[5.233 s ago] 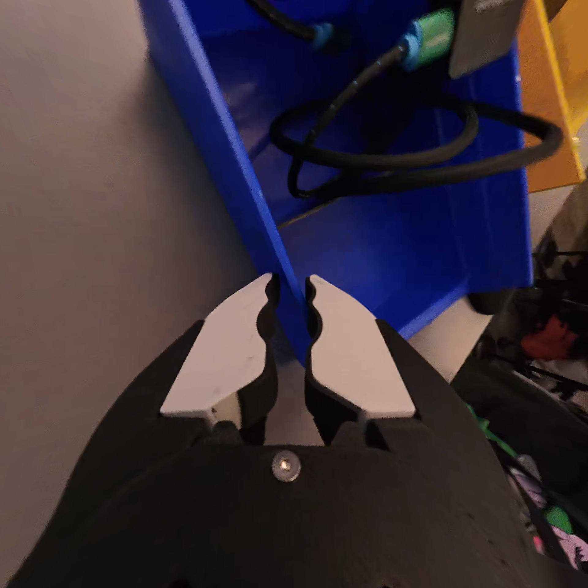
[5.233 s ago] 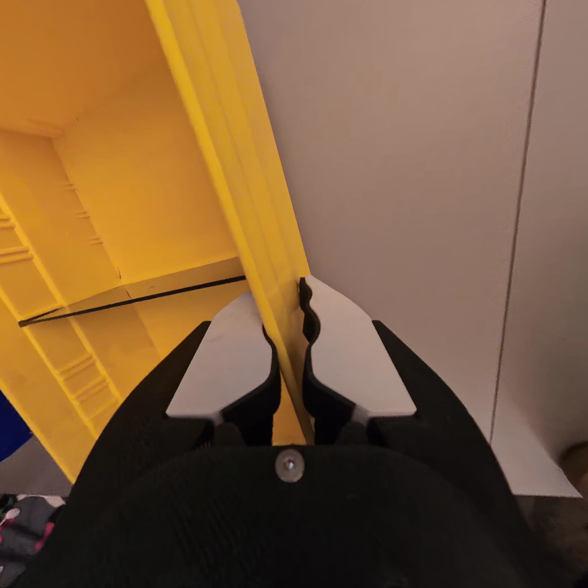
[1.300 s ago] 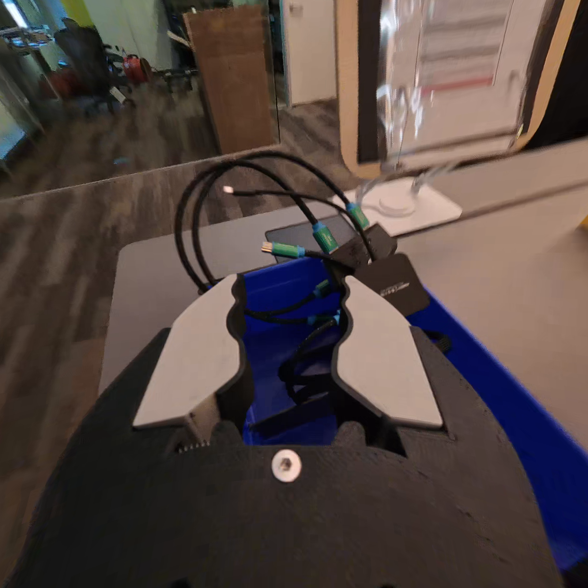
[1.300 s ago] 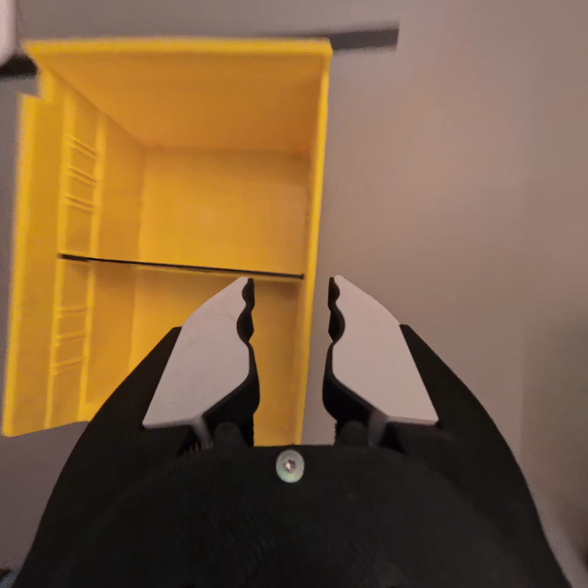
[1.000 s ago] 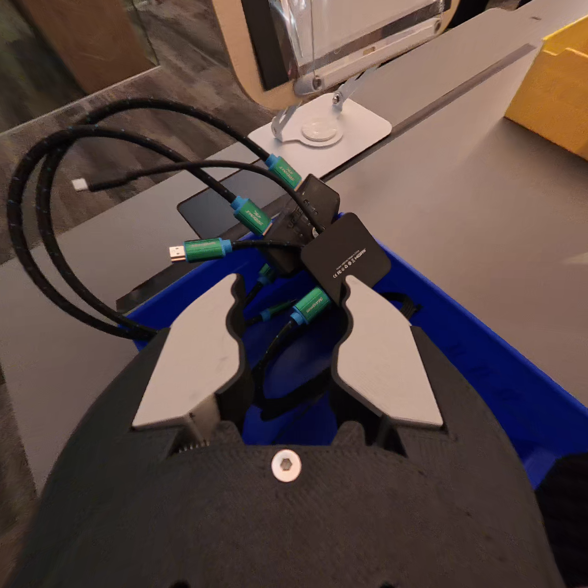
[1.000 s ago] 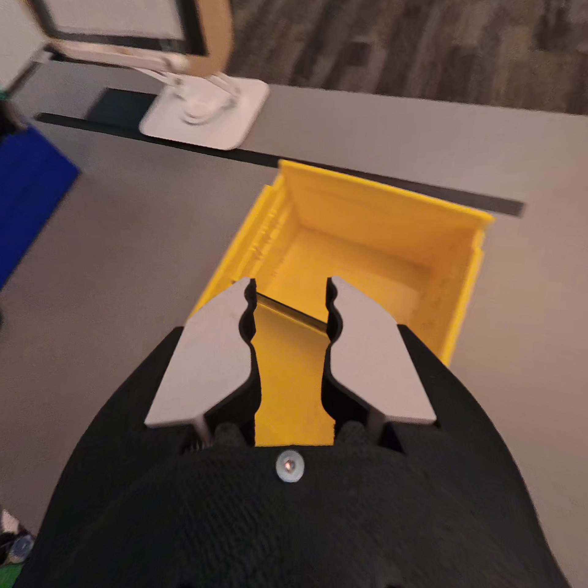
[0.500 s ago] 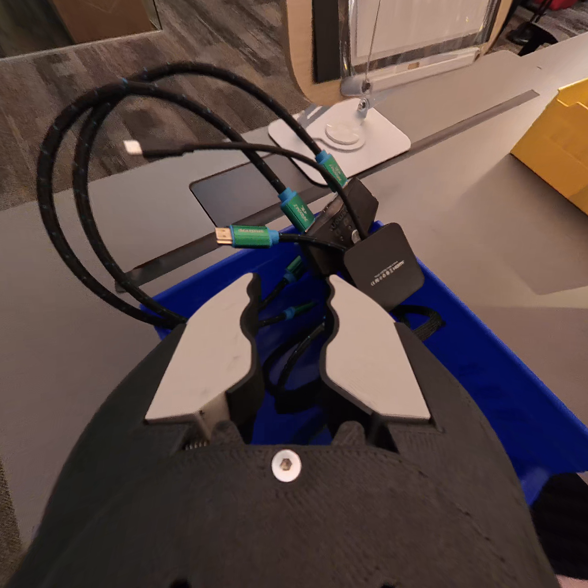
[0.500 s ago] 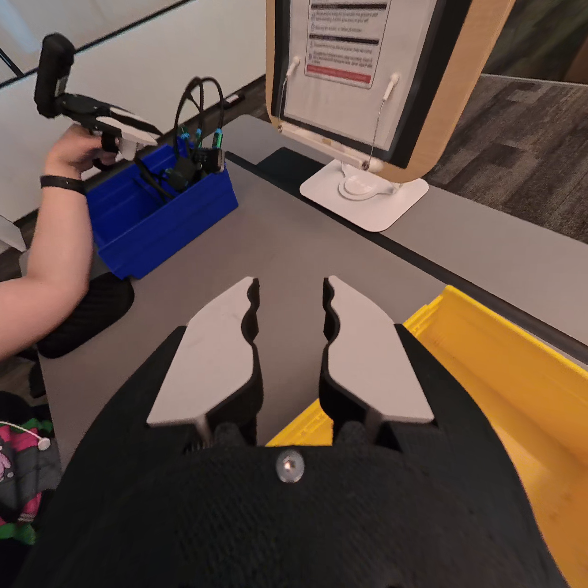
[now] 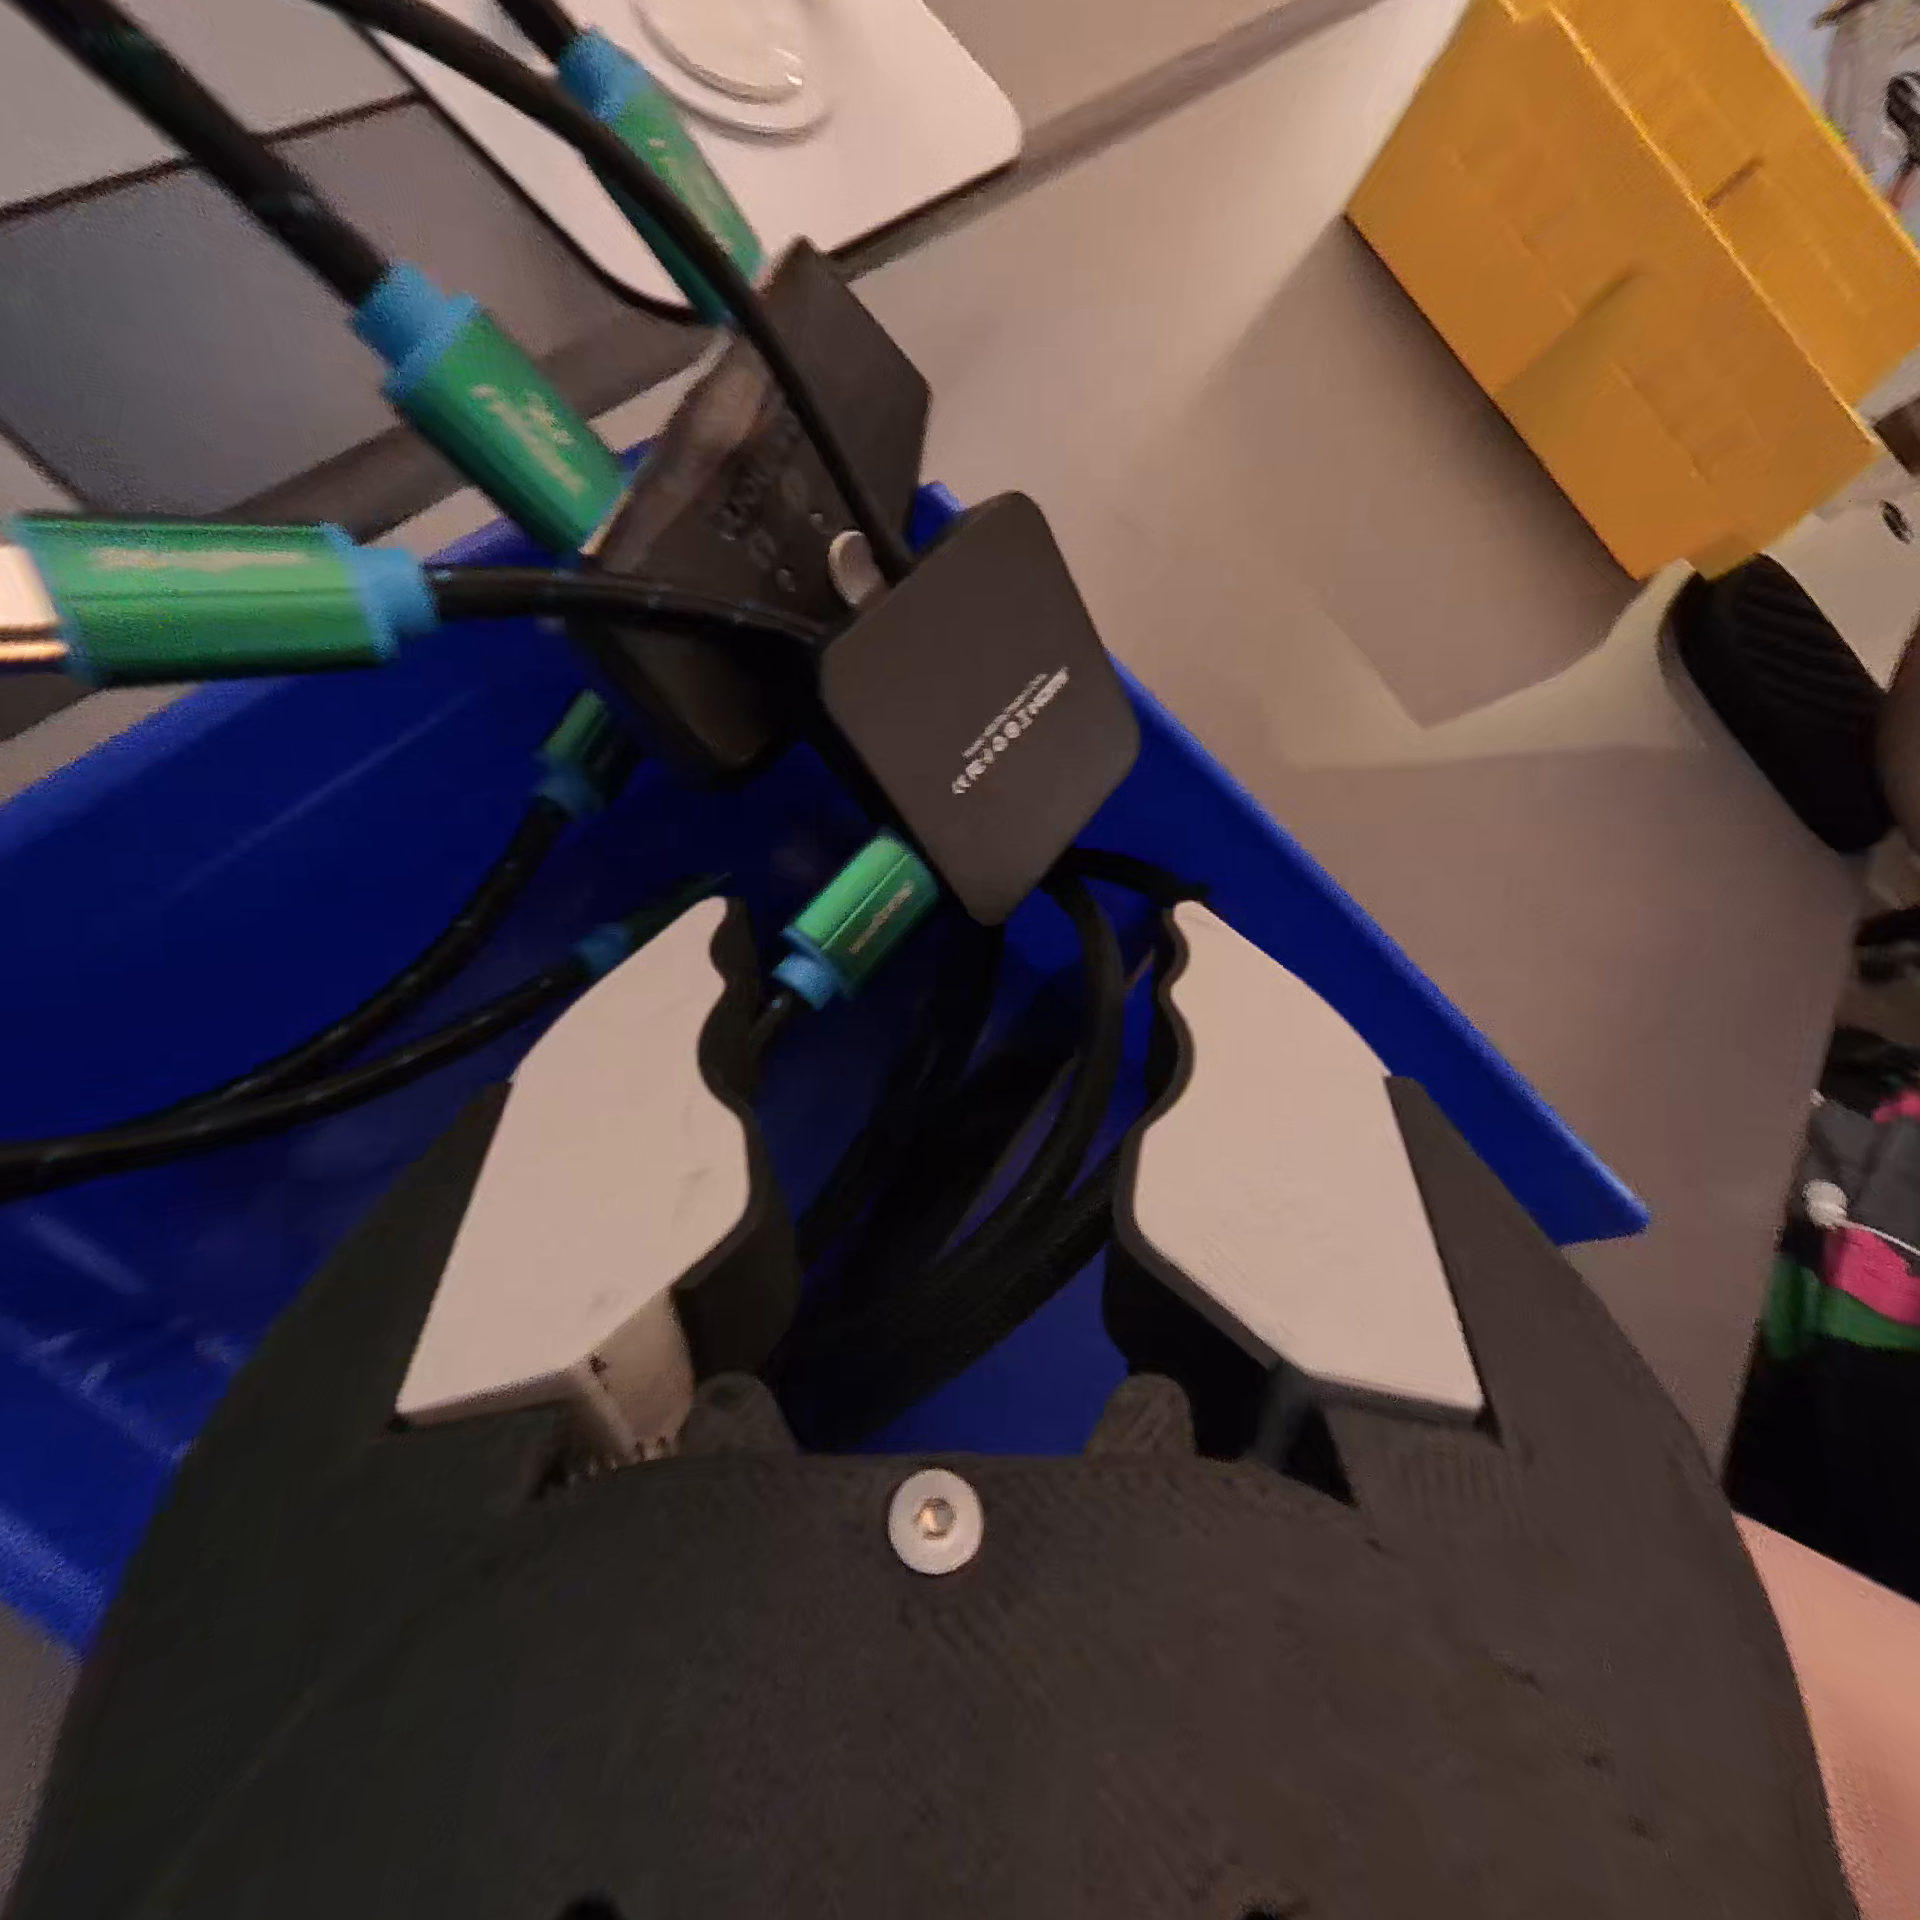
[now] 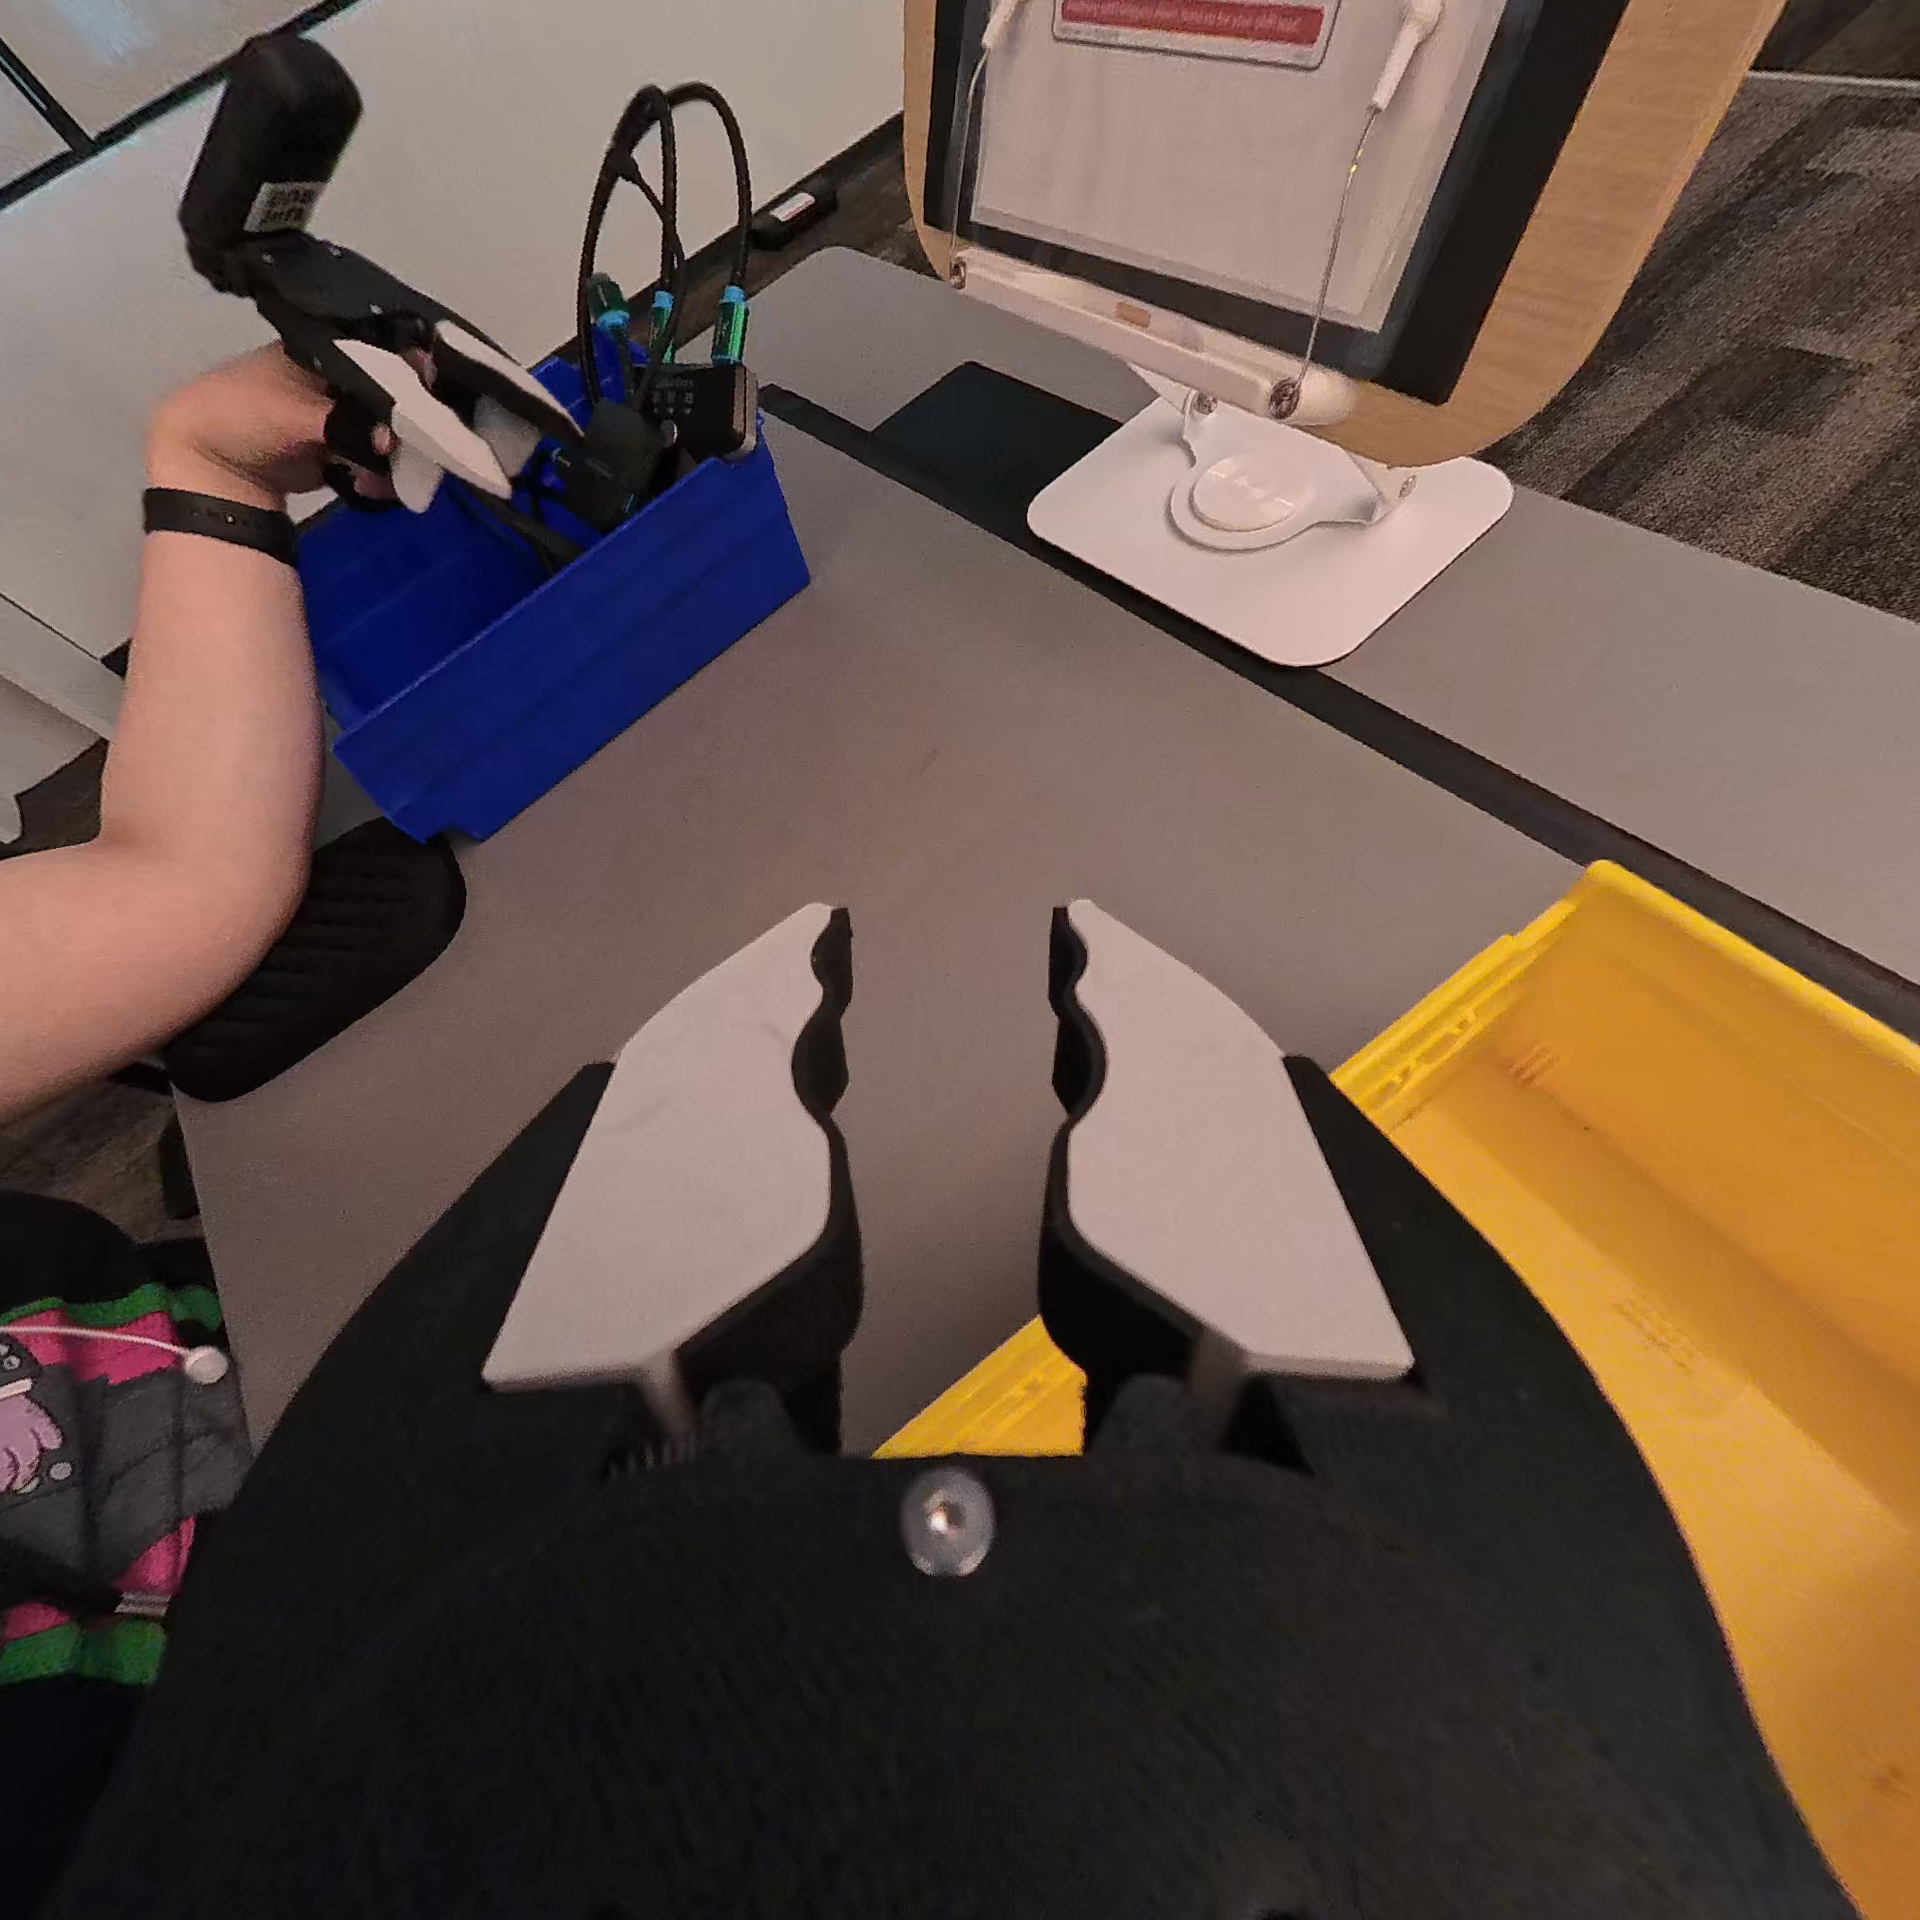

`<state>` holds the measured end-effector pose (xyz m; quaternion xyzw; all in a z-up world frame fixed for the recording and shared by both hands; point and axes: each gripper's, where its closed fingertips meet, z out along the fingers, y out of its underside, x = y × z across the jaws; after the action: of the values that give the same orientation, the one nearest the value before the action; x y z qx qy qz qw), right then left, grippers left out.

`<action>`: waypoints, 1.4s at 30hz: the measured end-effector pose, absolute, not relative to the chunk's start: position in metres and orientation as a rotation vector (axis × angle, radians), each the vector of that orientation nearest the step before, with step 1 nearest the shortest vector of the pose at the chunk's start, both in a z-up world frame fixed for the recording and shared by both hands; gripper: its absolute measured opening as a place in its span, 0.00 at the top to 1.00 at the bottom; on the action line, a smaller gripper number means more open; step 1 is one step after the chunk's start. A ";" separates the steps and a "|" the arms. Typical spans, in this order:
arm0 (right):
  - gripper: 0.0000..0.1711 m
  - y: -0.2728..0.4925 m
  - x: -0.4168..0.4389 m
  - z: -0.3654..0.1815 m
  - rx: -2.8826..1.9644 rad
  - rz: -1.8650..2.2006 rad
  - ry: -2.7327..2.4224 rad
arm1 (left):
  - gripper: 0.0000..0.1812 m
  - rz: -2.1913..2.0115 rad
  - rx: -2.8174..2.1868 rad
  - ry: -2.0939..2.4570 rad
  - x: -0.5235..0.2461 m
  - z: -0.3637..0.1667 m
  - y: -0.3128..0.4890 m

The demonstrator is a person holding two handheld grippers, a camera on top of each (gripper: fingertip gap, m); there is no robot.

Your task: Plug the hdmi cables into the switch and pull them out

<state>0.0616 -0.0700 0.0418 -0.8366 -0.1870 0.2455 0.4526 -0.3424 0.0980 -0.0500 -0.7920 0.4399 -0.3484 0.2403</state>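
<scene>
Two black switches stand at the far end of the blue bin (image 9: pixel 260 831): a square one (image 9: pixel 982 707) and a second behind it (image 9: pixel 769 561). Black HDMI cables with green plugs hang around them; one plug (image 9: pixel 208 613) is free at the left, another (image 9: pixel 862 914) sits under the square switch. My left gripper (image 9: pixel 945 925) is open just below the square switch, with a bundle of black cables (image 9: pixel 966 1195) between its fingers. My right gripper (image 10: pixel 948 920) is open and empty over the grey table (image 10: pixel 935 727). The left gripper (image 10: pixel 457 416) and bin (image 10: pixel 582 644) show far left there.
A yellow bin (image 10: pixel 1610 1143) stands right of my right gripper and shows in the left wrist view (image 9: pixel 1662 260). A display on a white base (image 10: pixel 1268 520) stands at the back. A person's arm (image 10: pixel 208 779) and a black armrest (image 10: pixel 312 956) are at the left edge.
My left gripper has moved closer to the switches, down into the blue bin, and its fingers have opened wider. My right gripper has stayed open and shifted only slightly over the table.
</scene>
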 end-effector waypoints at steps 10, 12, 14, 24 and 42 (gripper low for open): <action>0.79 -0.071 0.059 0.035 -2.080 0.631 -0.469 | 0.62 -0.915 -2.217 1.094 -0.335 -0.043 0.109; 0.79 -0.072 0.059 0.035 -2.080 0.635 -0.468 | 0.61 -0.974 -2.225 1.082 -0.329 -0.048 0.110; 0.79 -0.073 0.059 0.034 -2.079 0.645 -0.463 | 0.62 -1.014 -2.222 1.065 -0.325 -0.049 0.113; 0.80 -0.069 0.055 0.025 -2.107 0.653 -0.476 | 0.79 -1.078 -2.173 1.186 -0.324 -0.048 0.098; 0.82 -0.064 0.030 0.027 -2.073 0.641 -0.554 | 0.94 -1.051 -1.765 1.319 -0.328 0.011 0.071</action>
<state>0.0299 -0.0638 0.0266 -0.8330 -0.2227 0.2575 0.4361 -0.3282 0.0714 0.0111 -0.6793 0.5075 -0.4042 0.3430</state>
